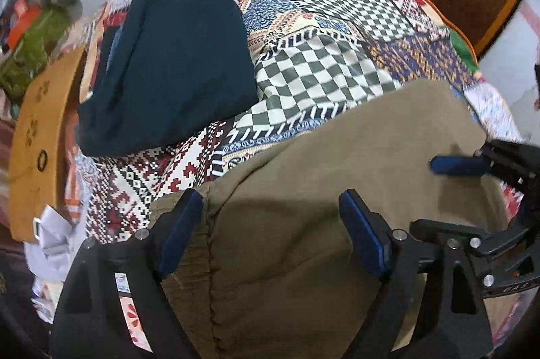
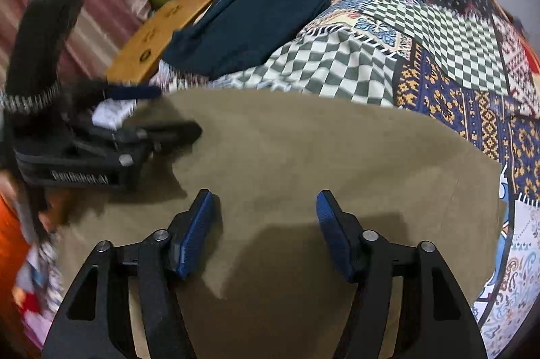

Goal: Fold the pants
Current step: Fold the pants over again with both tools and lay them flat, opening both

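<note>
The left claw (image 1: 270,234) is pointing steeply down from the bottom of its own view, its blue pads spread wide with nothing pinched between them. The right claw (image 2: 265,232) is angling down likewise, pads apart and gripping nothing, at the lower middle of its frame.

Your khaki-olive pants (image 1: 303,224) lie folded flat on the patchwork bedspread (image 1: 320,62) — a broad, smooth panel with one straight edge toward the far side. A stitched seam runs down the cloth near its left edge in the left wrist view. You can see a few soft creases — nothing is bunched.
</note>
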